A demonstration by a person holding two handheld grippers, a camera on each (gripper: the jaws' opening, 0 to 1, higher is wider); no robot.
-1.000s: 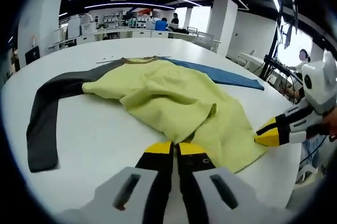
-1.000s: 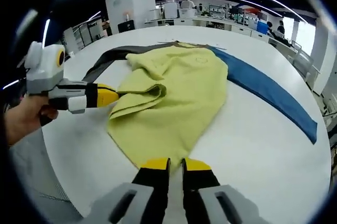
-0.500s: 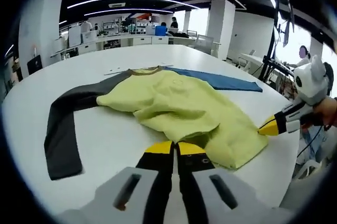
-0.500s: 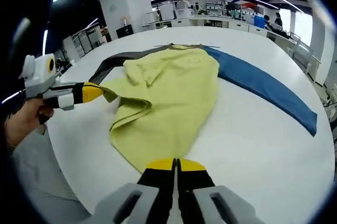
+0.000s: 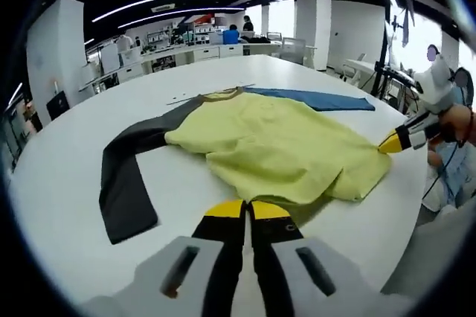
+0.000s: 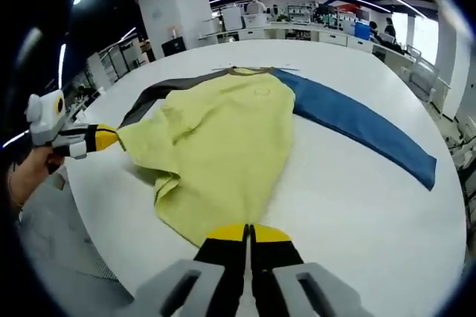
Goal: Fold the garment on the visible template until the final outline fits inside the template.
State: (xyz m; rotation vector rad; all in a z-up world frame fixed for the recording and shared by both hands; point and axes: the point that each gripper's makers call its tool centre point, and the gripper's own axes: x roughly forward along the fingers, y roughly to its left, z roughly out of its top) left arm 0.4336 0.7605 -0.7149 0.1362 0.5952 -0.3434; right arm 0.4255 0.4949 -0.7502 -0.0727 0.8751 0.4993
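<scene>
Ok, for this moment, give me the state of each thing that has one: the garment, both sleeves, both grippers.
Garment: yellow body lying on the white table, pulled out at its hem, rumpled near one corner, not folded.
Dark grey sleeve: stretched out flat on the table.
Blue sleeve: stretched out flat.
Left gripper: jaws shut on the hem.
Right gripper: jaws shut on the hem.

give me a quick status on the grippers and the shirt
Left gripper and right gripper both shut on the yellow hem, corners drawn apart. Shirt on white table, grey sleeve and blue sleeve splayed out. Nothing blocking.
</scene>
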